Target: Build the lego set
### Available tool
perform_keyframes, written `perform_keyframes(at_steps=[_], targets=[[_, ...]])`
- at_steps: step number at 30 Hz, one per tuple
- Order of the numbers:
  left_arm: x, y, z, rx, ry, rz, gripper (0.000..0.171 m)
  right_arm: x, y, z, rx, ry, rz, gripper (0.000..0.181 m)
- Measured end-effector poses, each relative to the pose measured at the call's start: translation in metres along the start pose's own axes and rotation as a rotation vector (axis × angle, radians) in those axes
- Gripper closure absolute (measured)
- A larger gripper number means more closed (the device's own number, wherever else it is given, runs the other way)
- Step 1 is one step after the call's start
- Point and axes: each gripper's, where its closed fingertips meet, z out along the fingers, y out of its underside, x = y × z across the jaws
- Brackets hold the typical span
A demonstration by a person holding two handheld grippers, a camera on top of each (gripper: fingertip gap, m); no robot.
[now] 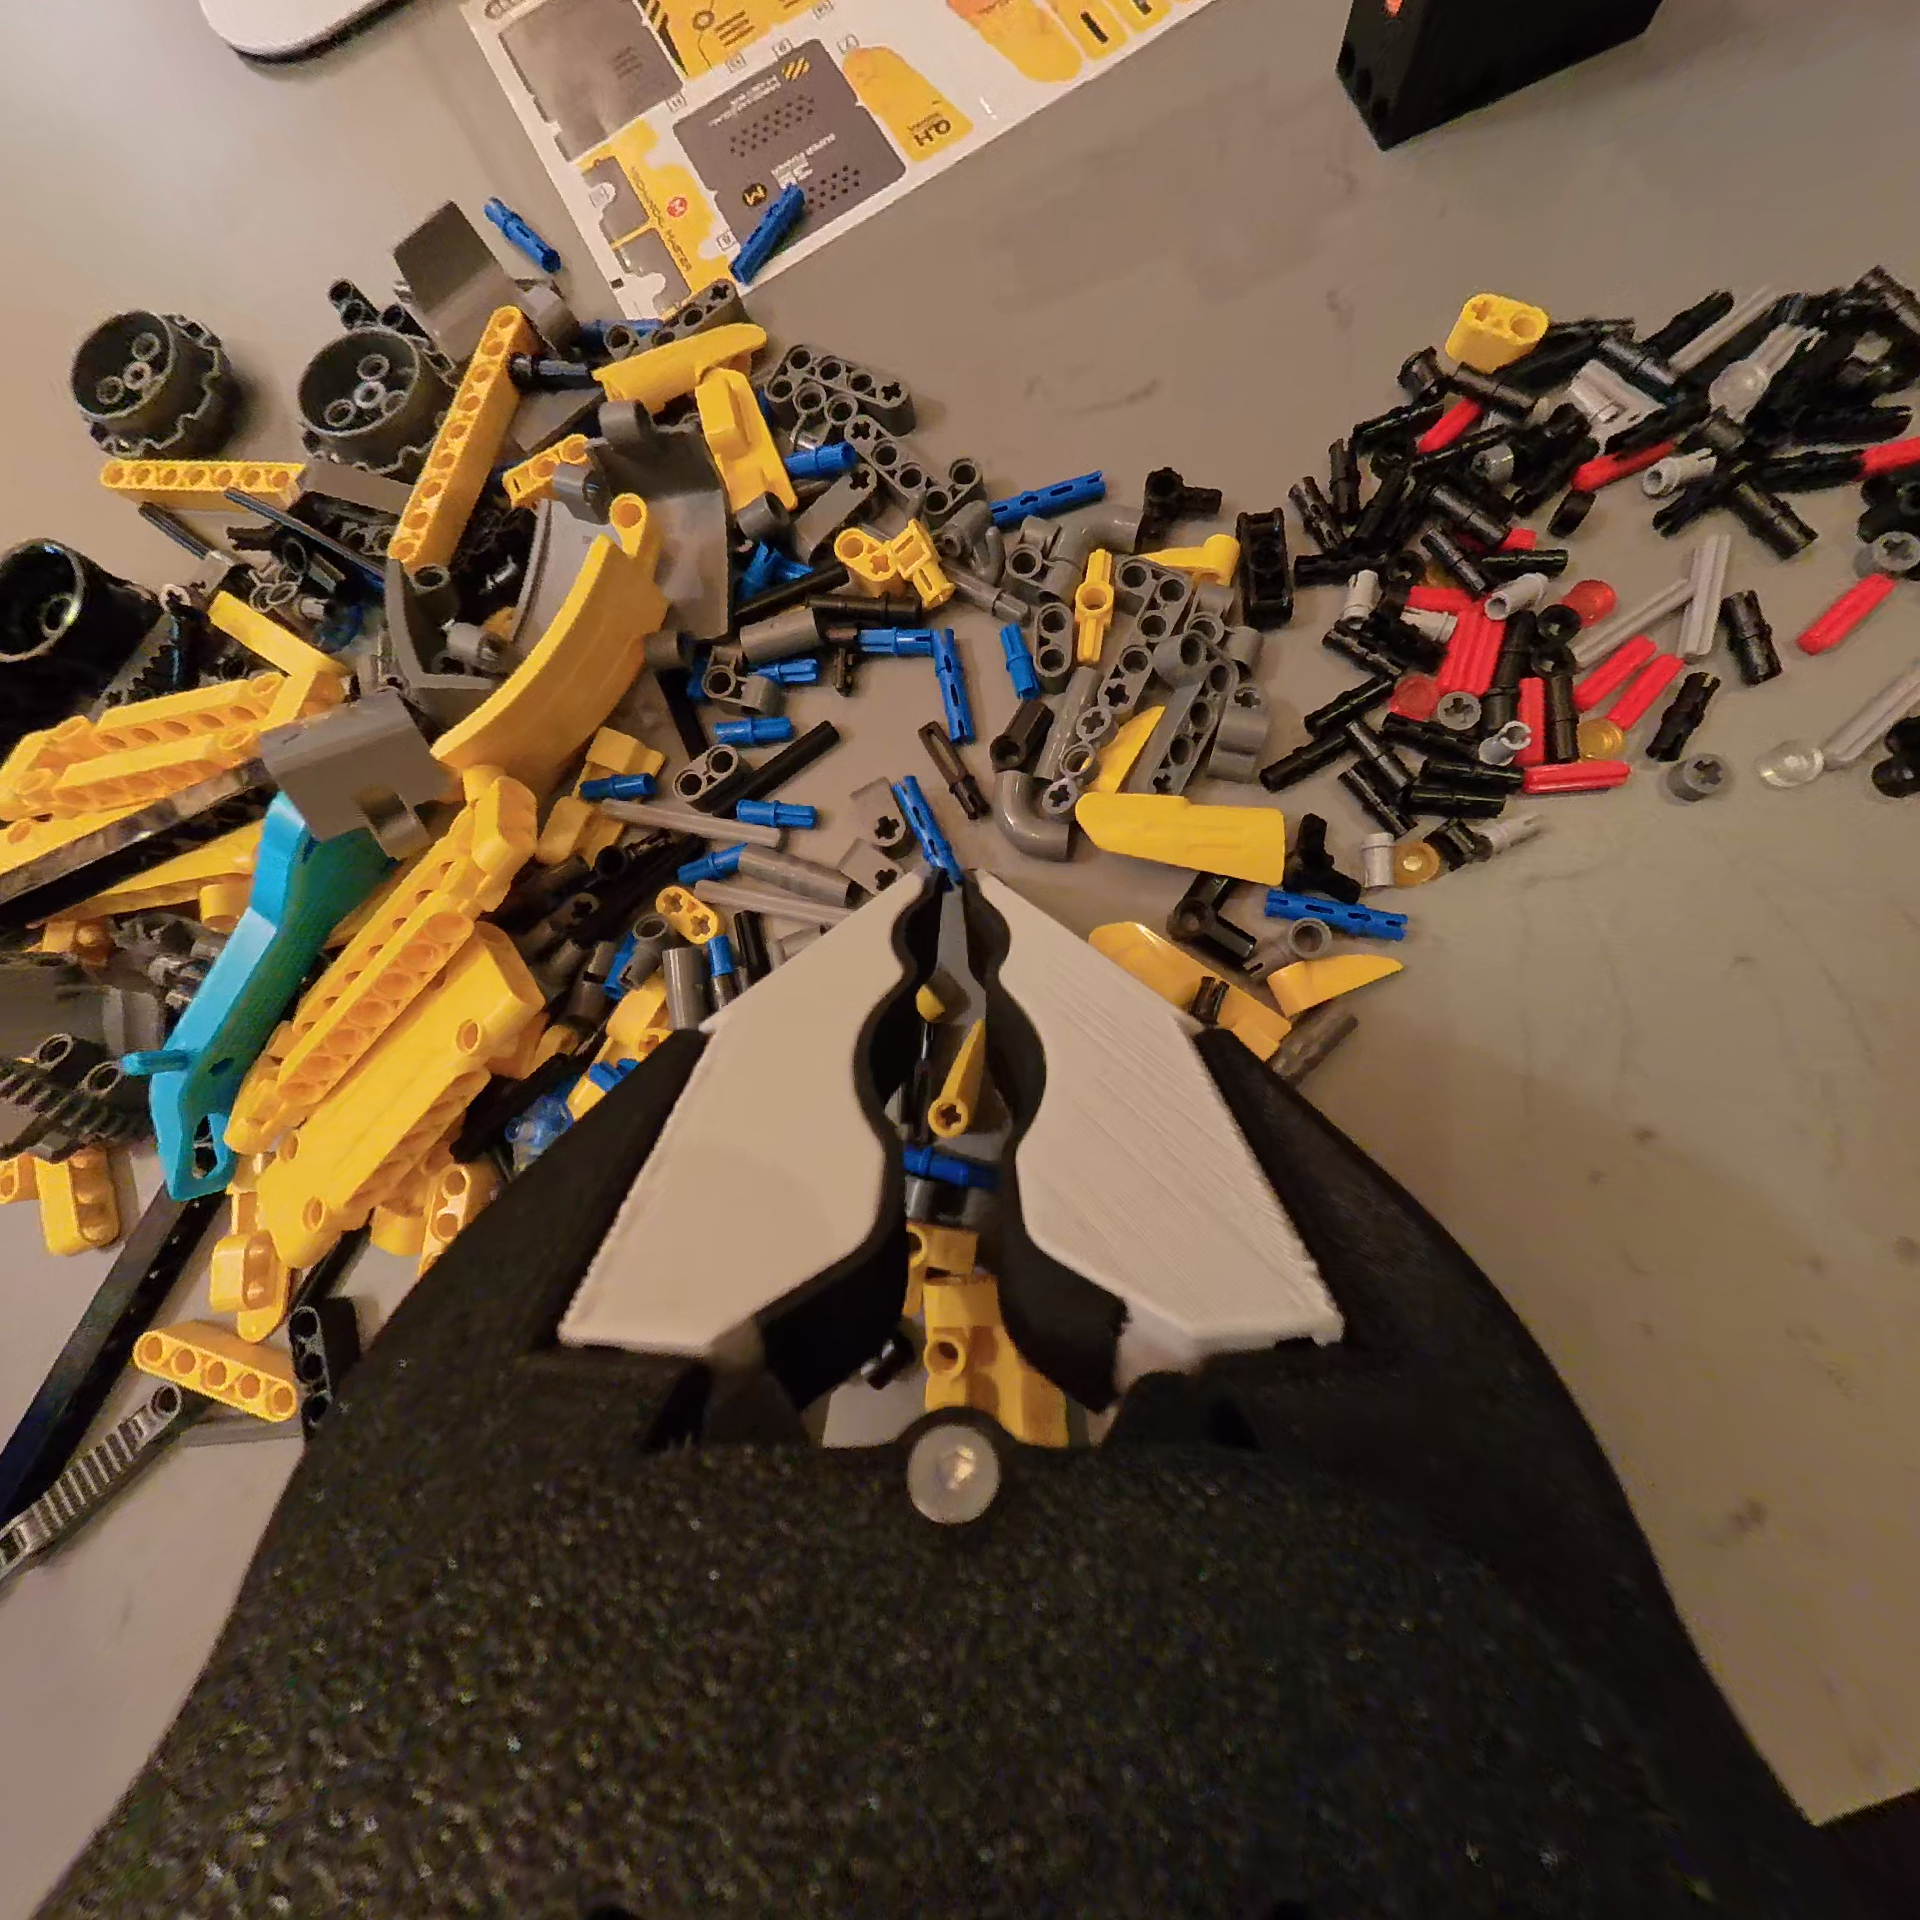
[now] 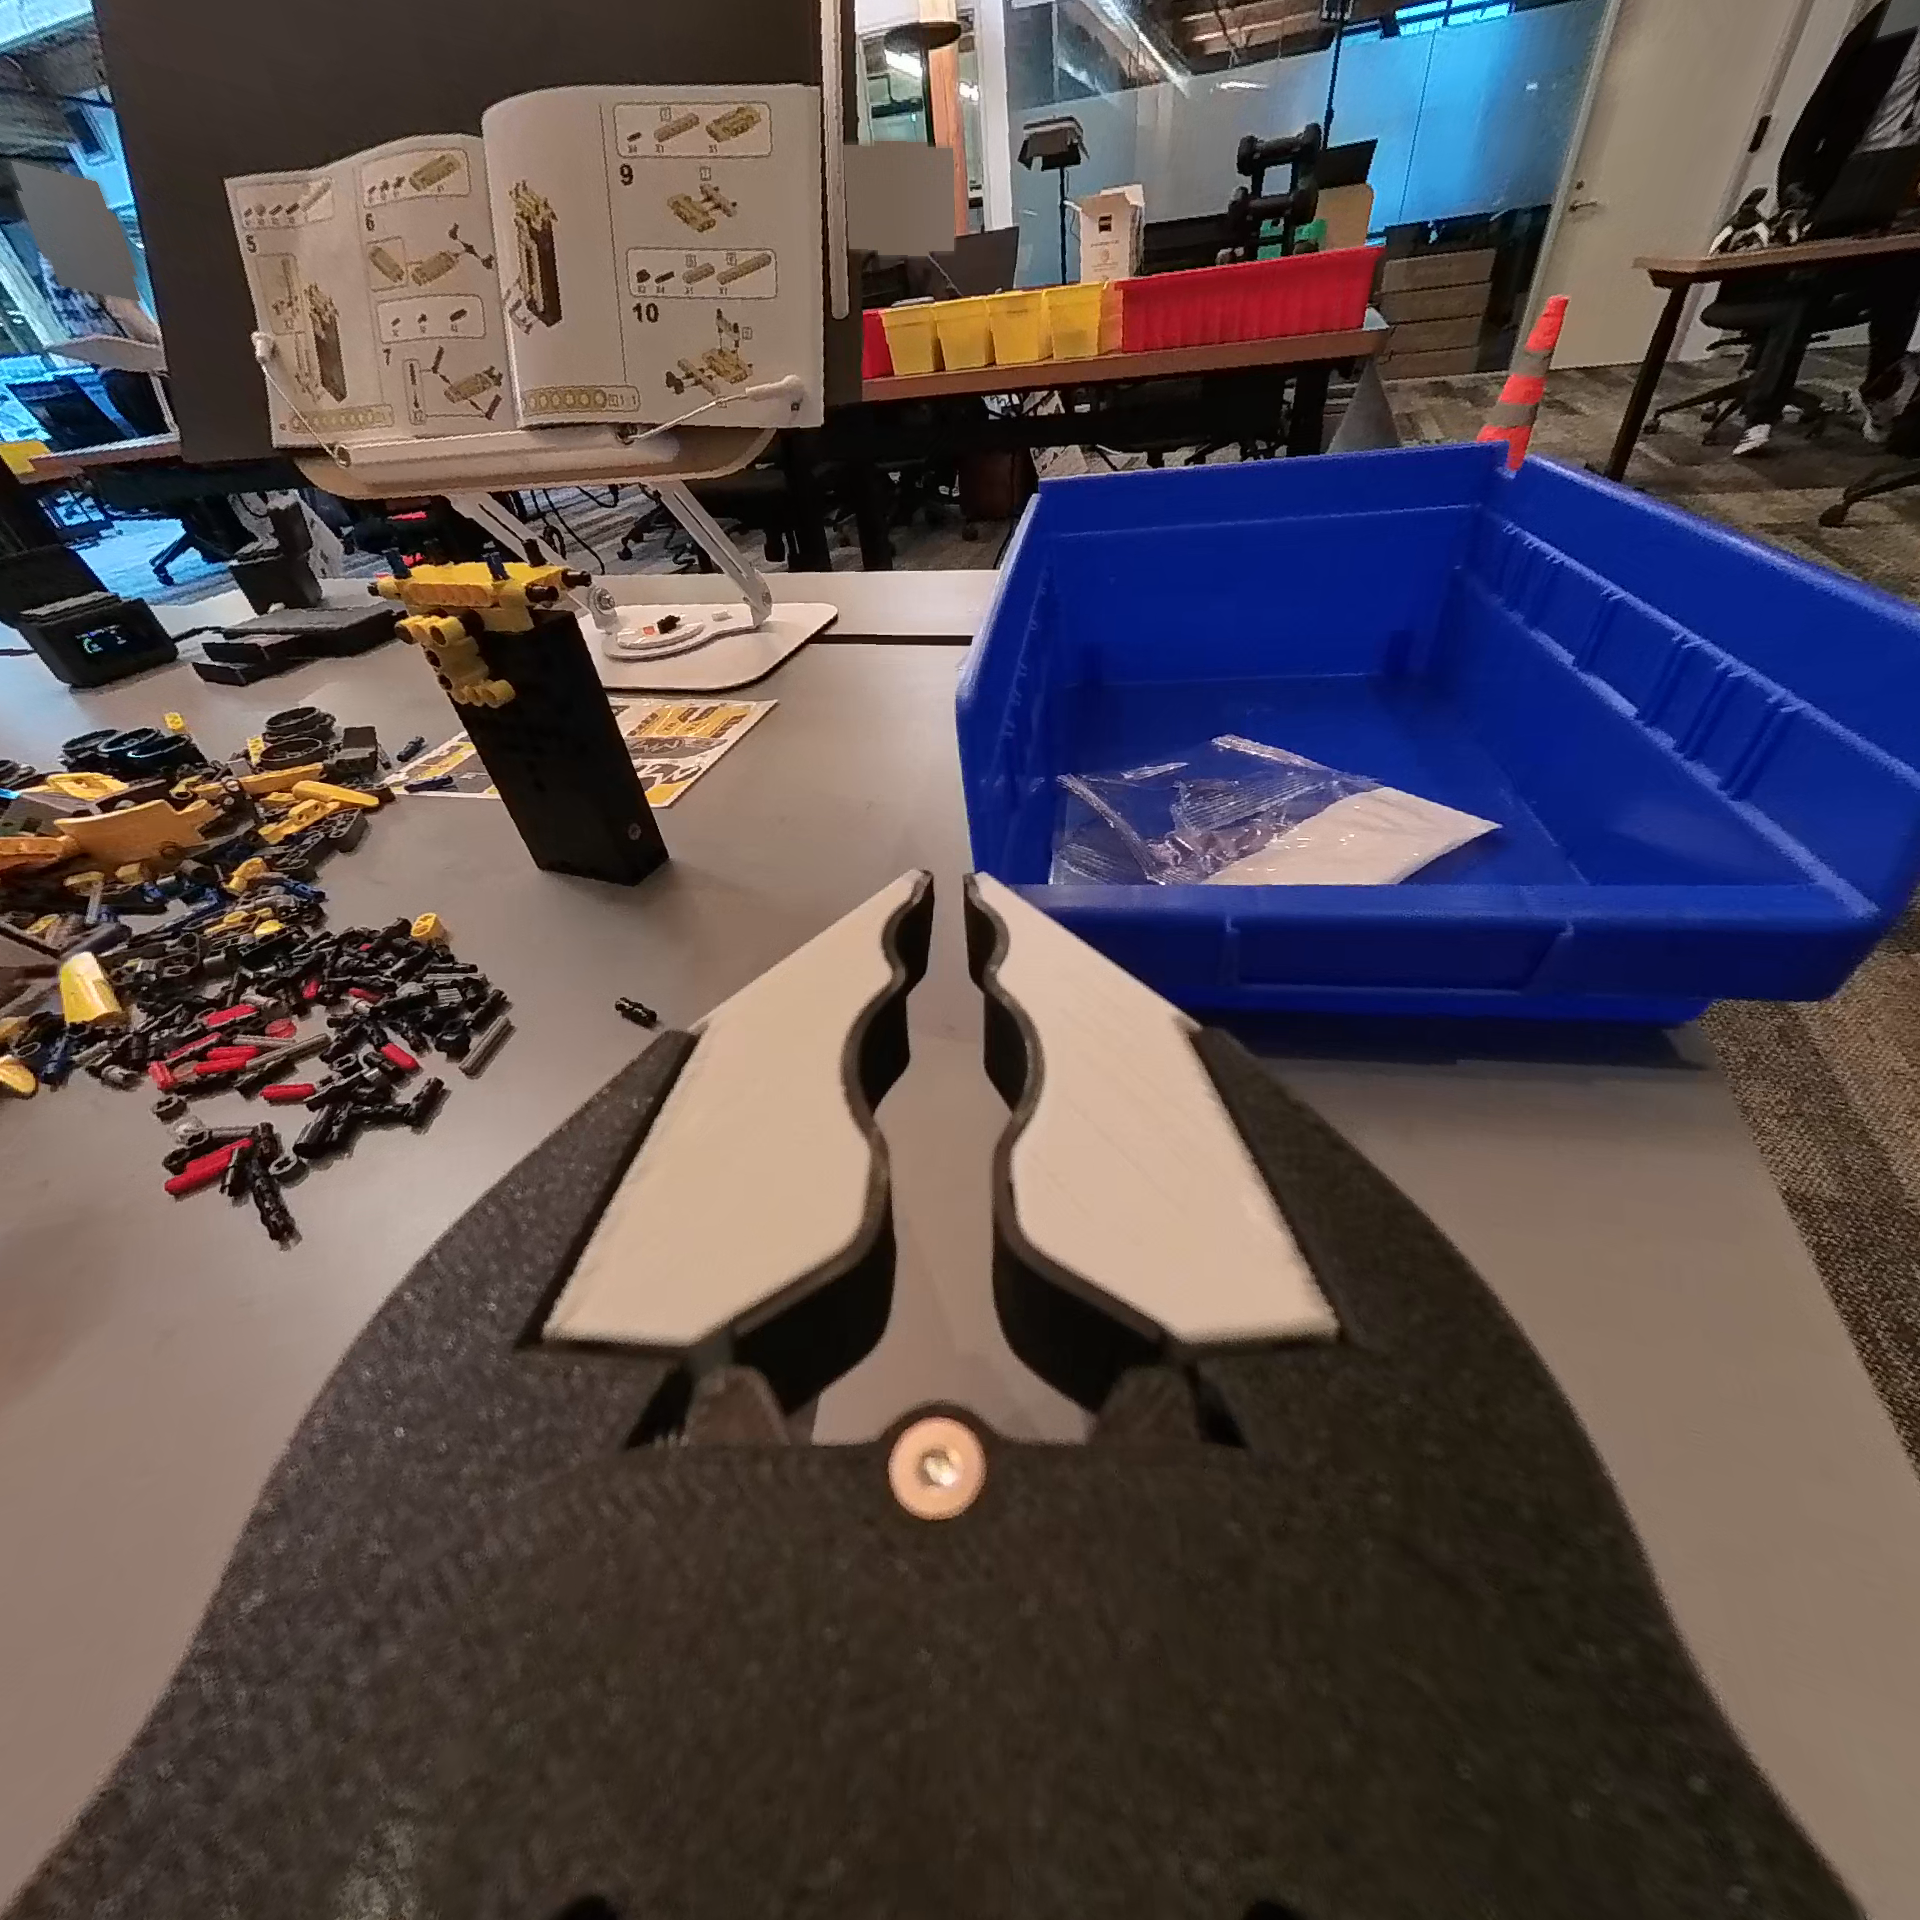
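left gripper [image 1: 948,883]: points down over the bench [image 1: 1558,1247]; fingers drawn nearly together at the tips, pinching the near end of a blue pin [image 1: 928,828] that runs on toward 12 o'clock.
hidden: yellow, blue and black parts show through the gap between the fingers; whether any is gripped cannot be told.
brick pile [image 1: 436,779]: yellow beams, grey panels and a teal tool at 9 o'clock; black and red pins [image 1: 1507,644] at 2 o'clock; sticker sheet [image 1: 790,135] at 12, cut off by the frame.
right gripper [image 2: 948,894]: level above the bench, fingers a narrow slit apart, holding nothing.
blue bin [image 2: 1455,935]: at 1 o'clock, clear bag inside.
black stand [image 2: 561,748]: at 11 o'clock, yellow assembly on top.
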Motion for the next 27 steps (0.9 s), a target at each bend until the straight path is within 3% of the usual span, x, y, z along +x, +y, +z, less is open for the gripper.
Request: perform_keyframes(at_steps=[6, 10, 13, 19, 27], targets=[[0.026, -0.027, -0.025, 0.130, 0.131, 0.014, 0.168, 0.000, 0.000, 0.000, -0.004, 0.001, -0.004, 0.176], [0.102, -0.044, -0.043, 0.200, 0.406, 0.035, 0.168, -0.001, 0.001, 0.001, -0.010, 0.003, -0.013, 0.176], [0.172, -0.040, -0.045, 0.155, 0.586, 0.122, 0.168, -0.002, 0.001, 0.001, -0.010, 0.004, -0.022, 0.176], [0.253, -0.035, -0.032, 0.110, 0.687, 0.297, 0.168, -0.002, 0.000, 0.000, -0.002, -0.002, -0.023, 0.176], [0.275, -0.040, -0.012, 0.057, 0.655, 0.407, 0.168, -0.003, -0.001, -0.001, 0.010, -0.010, -0.016, 0.176]])
